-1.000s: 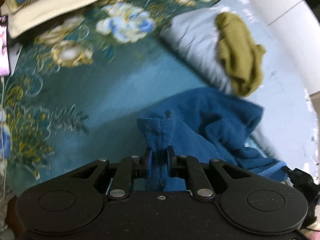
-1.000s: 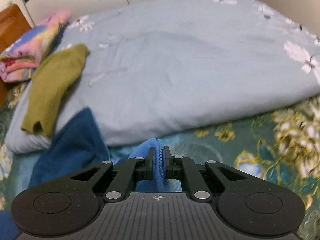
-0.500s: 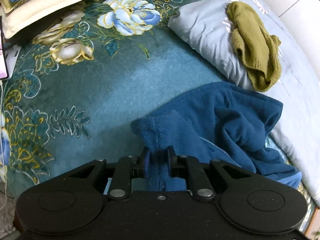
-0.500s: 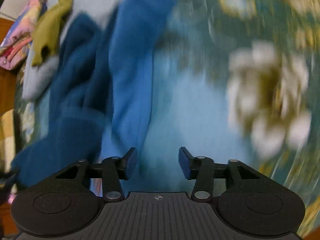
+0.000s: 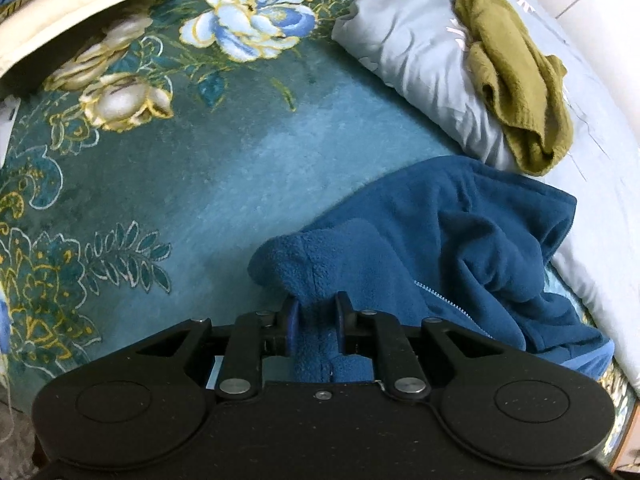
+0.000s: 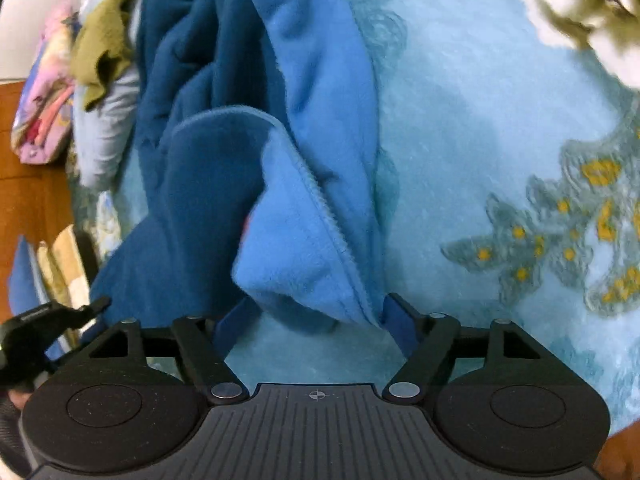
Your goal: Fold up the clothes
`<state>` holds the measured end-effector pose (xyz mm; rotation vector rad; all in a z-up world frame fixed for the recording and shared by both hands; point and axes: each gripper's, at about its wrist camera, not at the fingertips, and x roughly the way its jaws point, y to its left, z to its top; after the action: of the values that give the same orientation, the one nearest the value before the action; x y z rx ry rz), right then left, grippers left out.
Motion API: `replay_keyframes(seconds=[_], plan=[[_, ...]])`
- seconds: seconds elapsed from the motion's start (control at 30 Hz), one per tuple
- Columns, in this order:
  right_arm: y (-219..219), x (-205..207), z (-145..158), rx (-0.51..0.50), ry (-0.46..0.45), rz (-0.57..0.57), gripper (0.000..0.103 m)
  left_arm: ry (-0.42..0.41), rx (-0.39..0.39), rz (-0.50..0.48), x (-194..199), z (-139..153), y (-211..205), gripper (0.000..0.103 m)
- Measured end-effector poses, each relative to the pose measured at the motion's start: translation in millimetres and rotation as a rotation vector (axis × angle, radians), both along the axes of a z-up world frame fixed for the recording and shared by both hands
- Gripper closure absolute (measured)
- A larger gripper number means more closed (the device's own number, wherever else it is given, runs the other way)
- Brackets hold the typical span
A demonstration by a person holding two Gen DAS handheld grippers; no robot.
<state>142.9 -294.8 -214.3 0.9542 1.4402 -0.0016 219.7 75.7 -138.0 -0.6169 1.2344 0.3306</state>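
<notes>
A dark blue fleece jacket (image 5: 460,240) with a zipper lies crumpled on the teal floral bedspread (image 5: 200,168). My left gripper (image 5: 317,316) is shut on a fold of the jacket at its near edge. In the right wrist view the jacket (image 6: 248,152) shows its lighter blue lining. My right gripper (image 6: 316,320) is open wide, and a corner of the lining hangs between its spread fingers without being pinched.
An olive green garment (image 5: 516,80) lies on a folded grey quilt (image 5: 408,48) at the back right; both also show in the right wrist view (image 6: 104,40). A pink patterned bundle (image 6: 44,92) sits by wooden furniture. Cream pillows (image 5: 80,12) lie at the back left.
My right gripper let go of the jacket edge, opened wide and swung down over the jacket. My left gripper kept its hold and the jacket settled onto the bedspread.
</notes>
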Motion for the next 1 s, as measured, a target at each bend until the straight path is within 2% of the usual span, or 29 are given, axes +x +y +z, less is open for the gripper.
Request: replay_keyframes(seconds=[0.13,0.3,0.43,0.47,0.53,0.57,0.6,0.67,0.73,0.83,0.9,1.0], plan=[[12.4,-11.8,0.1,-0.016,0.029,0.016,0.031,-0.003,-0.005,-0.027,0.5,-4.1,0.9,0.086],[36.2,2.2,5.4,-0.075,-0.066,0.070,0.029,0.001,-0.012,-0.047,2.1,-9.2,1.7,0.085],[41.4,21.6,-4.0,-0.125,-0.062,-0.009,0.029,-0.011,-0.017,-0.059,2.9,-6.7,2.8,0.085],[41.6,24.8,-5.4,-0.128,-0.062,-0.036,0.033,-0.018,-0.014,-0.062,2.7,-5.2,2.8,0.085],[40.8,28.7,-4.6,-0.142,-0.060,-0.074,0.053,-0.040,-0.007,-0.071,1.5,-1.2,2.0,0.090],[39.7,30.2,-2.9,-0.153,-0.057,-0.082,0.072,-0.050,-0.003,-0.077,0.5,1.2,1.5,0.090],[38.0,31.2,-1.1,-0.162,-0.056,-0.085,0.083,-0.056,-0.001,-0.081,-0.4,3.4,0.7,0.091],[26.9,29.7,5.9,-0.182,-0.065,-0.091,0.091,-0.061,-0.014,-0.089,-3.5,8.6,-2.3,0.092],[12.3,27.2,15.6,-0.211,-0.083,-0.098,0.093,-0.068,-0.035,-0.112,-9.1,15.0,-8.3,0.092],[-20.7,26.7,40.2,-0.321,-0.131,-0.090,0.094,-0.051,-0.095,-0.167,-23.5,21.1,-25.2,0.092],[-50.5,27.3,59.7,-0.418,-0.171,-0.069,0.094,-0.014,-0.183,-0.216,-37.5,16.6,-43.1,0.091],[-102.4,28.2,86.3,-0.568,-0.192,-0.060,0.094,0.043,-0.312,-0.315,-52.2,5.3,-84.1,0.084]])
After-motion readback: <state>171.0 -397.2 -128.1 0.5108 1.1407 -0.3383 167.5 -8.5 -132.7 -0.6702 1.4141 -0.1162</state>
